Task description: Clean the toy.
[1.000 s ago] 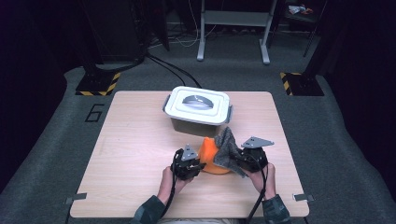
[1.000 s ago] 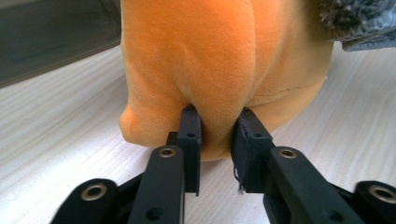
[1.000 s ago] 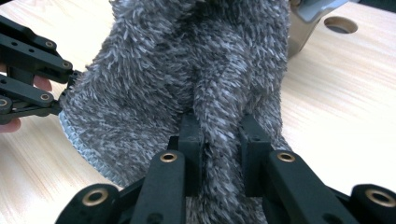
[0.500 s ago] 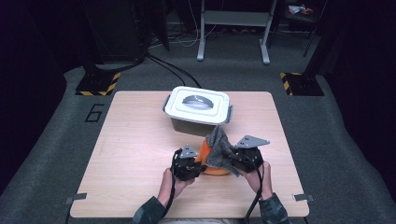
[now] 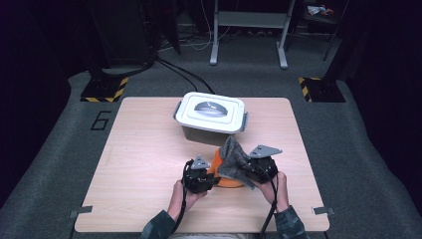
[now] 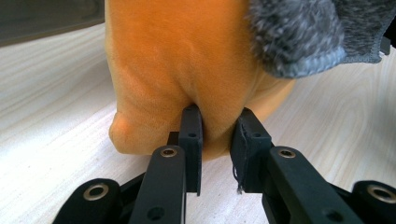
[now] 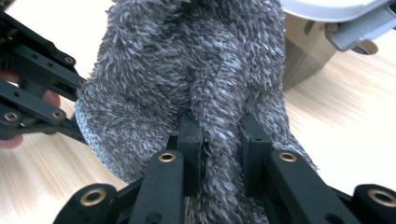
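The person works at the near edge of the wooden table (image 5: 139,164), one gripper in each hand, both close together over a small heap of soft fabric.

Left gripper (image 6: 217,128): clenched on the orange cloth (image 6: 187,65). In the left gripper view a fold of the orange fabric is pinched between the two black jaws, and the fabric bulges out on either side of the pads. The bulk of the cloth rises directly ahead of the jaws, its lower edge resting on the tabletop. From above, this gripper (image 5: 205,175) sits at the cloth's near left edge, and the orange cloth (image 5: 230,182) lies between the two grippers.

Right gripper (image 7: 219,135): grasping the grey fuzzy cloth (image 7: 187,60). In the right gripper view a thick ridge of the grey pile runs down between the jaws, pressed from both sides. The rest of the cloth stands up ahead of the jaws and spreads to their left. From above, the grey cloth (image 5: 233,158) is lifted into a peak just ahead of this gripper (image 5: 249,172) and drapes over the orange cloth. In the left gripper view a corner of the grey cloth (image 6: 308,37) overhangs the orange one at upper right, touching it.

A lidded white box (image 5: 211,115) stands on the table beyond both grippers, just past the cloths. In the right gripper view its grey wall and latch (image 7: 359,28) lie ahead and to the right of the jaws, behind the grey cloth.
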`<move>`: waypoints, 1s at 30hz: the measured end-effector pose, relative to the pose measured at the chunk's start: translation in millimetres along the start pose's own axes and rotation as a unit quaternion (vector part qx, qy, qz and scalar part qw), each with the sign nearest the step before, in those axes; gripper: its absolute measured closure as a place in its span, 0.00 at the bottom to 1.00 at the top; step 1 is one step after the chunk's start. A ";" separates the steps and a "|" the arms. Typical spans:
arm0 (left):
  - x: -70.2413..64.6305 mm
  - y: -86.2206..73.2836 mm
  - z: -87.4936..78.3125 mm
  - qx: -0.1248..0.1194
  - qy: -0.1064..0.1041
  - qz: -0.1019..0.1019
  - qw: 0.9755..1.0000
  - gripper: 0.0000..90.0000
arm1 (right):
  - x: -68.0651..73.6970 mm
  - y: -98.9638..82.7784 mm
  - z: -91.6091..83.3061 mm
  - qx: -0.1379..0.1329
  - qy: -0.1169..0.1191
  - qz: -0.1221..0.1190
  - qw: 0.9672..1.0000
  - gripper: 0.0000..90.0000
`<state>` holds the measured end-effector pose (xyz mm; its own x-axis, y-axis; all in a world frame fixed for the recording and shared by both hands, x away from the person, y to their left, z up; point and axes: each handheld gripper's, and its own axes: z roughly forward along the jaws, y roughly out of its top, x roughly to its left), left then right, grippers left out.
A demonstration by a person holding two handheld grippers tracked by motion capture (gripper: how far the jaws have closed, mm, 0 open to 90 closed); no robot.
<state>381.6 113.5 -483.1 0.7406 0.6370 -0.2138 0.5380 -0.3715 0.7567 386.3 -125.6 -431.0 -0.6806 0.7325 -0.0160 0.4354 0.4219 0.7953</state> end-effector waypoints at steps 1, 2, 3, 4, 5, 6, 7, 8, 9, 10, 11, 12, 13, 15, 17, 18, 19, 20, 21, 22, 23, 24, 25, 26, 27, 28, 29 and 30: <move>0.2 -0.2 0.1 0.000 0.000 0.000 1.000 0.84 | -1.1 -1.5 -0.5 0.002 0.000 0.003 1.000 0.83; 0.5 -0.3 0.2 0.001 0.000 0.001 1.000 0.84 | -1.8 -2.3 -0.7 0.003 -0.001 0.004 1.000 0.83; 0.9 -0.5 0.4 0.001 0.001 0.000 1.000 0.84 | -2.7 -3.5 -1.3 0.005 -0.001 0.006 1.000 0.83; 1.1 -0.8 0.8 -0.001 0.002 -0.002 1.000 0.84 | -3.6 -4.9 -1.5 0.005 -0.002 0.006 1.000 0.83; 2.1 -0.8 0.6 0.001 0.001 0.000 1.000 0.84 | -4.7 -6.2 -1.8 0.006 -0.004 0.007 1.000 0.83; 2.3 -1.0 0.7 0.000 0.001 -0.001 1.000 0.84 | -6.0 -8.0 -2.2 0.007 -0.004 0.009 1.000 0.83; 2.6 -1.1 0.8 0.000 0.000 0.000 1.000 0.84 | -6.7 -9.1 -2.6 0.008 -0.005 0.012 1.000 0.83; 2.9 -1.3 1.0 -0.001 0.001 -0.001 1.000 0.84 | -8.3 -11.8 -3.6 0.009 -0.009 0.012 1.000 0.83; 3.0 -1.3 0.9 0.000 0.002 -0.002 1.000 0.84 | -8.3 -11.8 -3.6 0.009 -0.009 0.012 1.000 0.83; 3.4 -1.9 1.2 -0.003 0.000 -0.003 1.000 0.84 | -8.7 -13.1 -4.1 0.009 -0.009 0.014 1.000 0.83; 3.3 -2.2 1.3 -0.004 0.000 -0.004 1.000 0.84 | -9.9 -14.9 -4.3 0.011 -0.010 0.016 1.000 0.83; 3.7 -2.4 1.3 -0.004 0.000 -0.003 1.000 0.84 | -11.1 -16.0 -4.7 0.013 -0.009 0.015 1.000 0.83; 3.9 -2.5 1.3 -0.004 -0.001 -0.004 1.000 0.83 | -12.0 -18.0 -4.9 0.013 -0.011 0.019 1.000 0.83; 4.3 -2.6 1.2 -0.004 0.001 -0.002 1.000 0.83 | -14.1 -20.8 -5.2 0.015 -0.013 0.020 1.000 0.83; 5.0 -2.7 1.4 -0.005 0.002 -0.001 1.000 0.83 | -16.0 -23.8 -5.6 0.018 -0.015 0.025 0.999 0.82; 4.9 -2.9 1.4 -0.005 0.002 -0.002 1.000 0.83 | -16.9 -24.8 -6.0 0.020 -0.017 0.024 0.999 0.82; 4.9 -3.0 1.3 -0.005 0.002 -0.001 1.000 0.83 | -17.6 -26.3 -6.2 0.022 -0.016 0.027 0.999 0.82; 4.8 -3.2 1.4 -0.006 0.002 -0.002 1.000 0.83 | -19.4 -29.4 -6.4 0.023 -0.018 0.029 0.999 0.82; 4.9 -3.3 1.3 -0.005 0.003 -0.002 1.000 0.83 | -19.4 -29.4 -6.4 0.023 -0.018 0.029 0.999 0.82; 5.3 -3.6 1.2 -0.005 0.003 -0.003 1.000 0.83 | -20.3 -30.8 -6.4 0.024 -0.019 0.030 0.999 0.82; 5.5 -3.9 1.4 -0.006 0.002 -0.002 1.000 0.83 | -21.9 -33.7 -6.1 0.026 -0.021 0.034 0.999 0.82; 5.7 -4.2 1.4 -0.007 0.002 -0.002 1.000 0.83 | -22.8 -35.5 -6.0 0.026 -0.020 0.036 0.999 0.82; 5.8 -4.3 1.3 -0.007 0.003 -0.002 1.000 0.83 | -24.0 -37.8 -5.7 0.028 -0.021 0.038 0.999 0.82; 5.6 -4.7 1.6 -0.008 0.003 -0.004 1.000 0.83 | -25.3 -40.2 -5.4 0.032 -0.022 0.040 0.998 0.82; 5.7 -4.6 1.4 -0.008 0.002 -0.003 1.000 0.83 | -27.3 -43.5 -4.4 0.034 -0.024 0.044 0.998 0.82; 5.8 -4.7 1.5 -0.008 0.002 -0.005 1.000 0.83 | -28.6 -45.6 -3.9 0.038 -0.024 0.047 0.998 0.82; 5.8 -4.8 1.6 -0.009 0.002 -0.004 1.000 0.83 | -30.1 -48.5 -2.1 0.040 -0.025 0.052 0.998 0.83; 5.6 -5.0 1.6 -0.009 0.002 -0.006 1.000 0.83 | -31.5 -51.7 -0.5 0.044 -0.027 0.056 0.997 0.83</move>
<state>383.7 117.9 -489.1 0.7322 0.6442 -0.2210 0.5401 -0.3515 0.7647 385.0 -170.8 -471.3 -0.5929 0.8046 0.0343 0.5580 0.3798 0.7379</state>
